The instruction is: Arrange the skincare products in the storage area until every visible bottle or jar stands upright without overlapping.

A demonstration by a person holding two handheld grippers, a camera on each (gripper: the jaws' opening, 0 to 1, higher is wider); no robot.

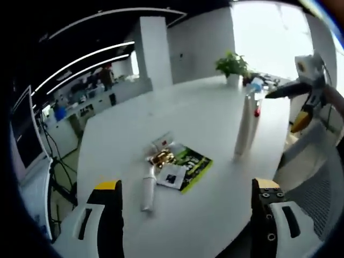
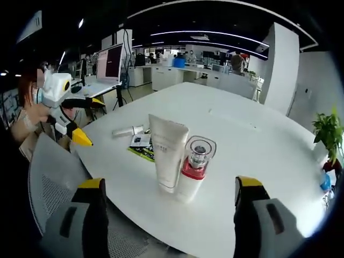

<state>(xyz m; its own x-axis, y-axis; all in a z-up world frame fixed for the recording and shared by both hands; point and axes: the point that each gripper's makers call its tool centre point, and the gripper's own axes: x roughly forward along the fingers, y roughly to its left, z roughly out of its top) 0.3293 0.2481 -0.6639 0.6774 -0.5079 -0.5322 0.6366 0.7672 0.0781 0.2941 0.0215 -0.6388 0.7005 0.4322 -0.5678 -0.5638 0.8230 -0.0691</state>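
White tube point(image 2: 167, 152) and bottle point(image 2: 193, 166) stand between the released right tool point(image 2: 166, 215).

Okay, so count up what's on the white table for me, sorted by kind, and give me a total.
Upright tubes: 1, white
Upright bottles: 1, red collar, clear cap
Tubes lying flat: 1, white
Packets or leaflets in the pile: about 3, hard to separate
Potted plants: 1
Total: about 7
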